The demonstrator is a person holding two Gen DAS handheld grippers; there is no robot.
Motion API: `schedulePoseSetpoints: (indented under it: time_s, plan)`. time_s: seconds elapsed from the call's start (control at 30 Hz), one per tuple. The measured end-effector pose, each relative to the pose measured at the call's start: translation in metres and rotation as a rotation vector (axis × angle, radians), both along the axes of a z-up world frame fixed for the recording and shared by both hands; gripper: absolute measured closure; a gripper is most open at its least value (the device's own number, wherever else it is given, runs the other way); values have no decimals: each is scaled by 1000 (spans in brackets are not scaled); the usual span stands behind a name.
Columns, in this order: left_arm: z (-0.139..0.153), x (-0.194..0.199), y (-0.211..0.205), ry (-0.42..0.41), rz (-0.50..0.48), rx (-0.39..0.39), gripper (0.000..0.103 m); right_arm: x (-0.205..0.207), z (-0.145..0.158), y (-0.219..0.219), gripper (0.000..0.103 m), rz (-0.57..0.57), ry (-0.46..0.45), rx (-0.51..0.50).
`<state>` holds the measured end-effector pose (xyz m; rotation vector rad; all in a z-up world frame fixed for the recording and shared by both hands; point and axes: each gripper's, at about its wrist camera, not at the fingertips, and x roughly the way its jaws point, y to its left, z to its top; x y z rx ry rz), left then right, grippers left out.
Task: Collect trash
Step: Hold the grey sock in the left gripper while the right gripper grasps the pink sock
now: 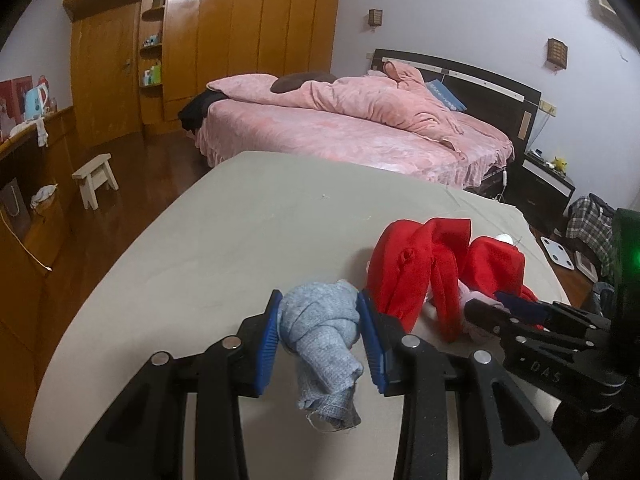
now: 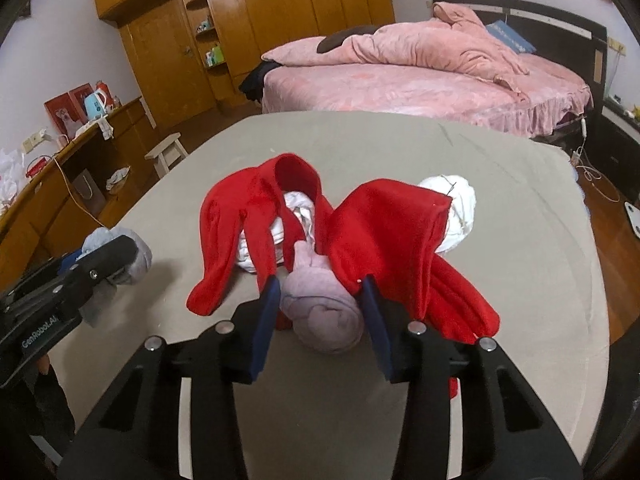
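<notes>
We note the left gripper (image 1: 320, 340) clamped on a bundle of pale blue cloth (image 1: 324, 344); both blue pads (image 1: 269, 336) press its sides and its frayed end hangs below them. In the right wrist view this same bundle (image 2: 138, 254) sits at the left edge, above the grey table cover (image 2: 400, 152).

The right gripper (image 2: 320, 320) has its jaws on either side of a rolled lilac cloth (image 2: 320, 312). The pads look to touch the roll, though we cannot tell how firmly they press. The roll lies on the cover, tucked against a red garment (image 2: 384, 232) spread in two heaps, with a white cloth (image 2: 460, 200) behind it and more white showing between the red folds.

Writing we can read: "GenRobot.AI" in pale letters on the left gripper's body as seen from the right wrist, and "DAS" on the right gripper's body (image 1: 540, 376) in the left wrist view. A green light (image 1: 630, 258) glows on that unit.

Beyond the table: a bed with pink bedding (image 1: 360, 128), a wooden wardrobe (image 1: 224, 32) with open shelves, a small white stool (image 1: 94, 178), a pale blue kettle (image 2: 94, 106) on a side counter. Labels there are too small to read.
</notes>
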<state>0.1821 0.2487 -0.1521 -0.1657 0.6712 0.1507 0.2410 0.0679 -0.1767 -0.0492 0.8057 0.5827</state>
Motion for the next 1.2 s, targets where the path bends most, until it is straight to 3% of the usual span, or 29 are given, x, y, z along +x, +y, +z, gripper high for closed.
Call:
schedulePoseSetpoints:
  time_s: [0.13,0.3,0.73,0.9,1.2]
  plan:
    - [0,0,1,-1,4,-4,65,-6,-1,4,60,-1,1,-32]
    - [-1,-1,4,-1,9,-2,65,-14,1,-10,60,-42,18,0]
    - [-8,-1,8,11,25,-25,65,2,-10,11,60,7,63,-48]
    - [-9,-1,5,18,14,-25,65,-2,-8,11,72,29,70,-36]
    - [-2,-9,-7,5,-9,-25,65,-24,3,-11,71,28,71,0]
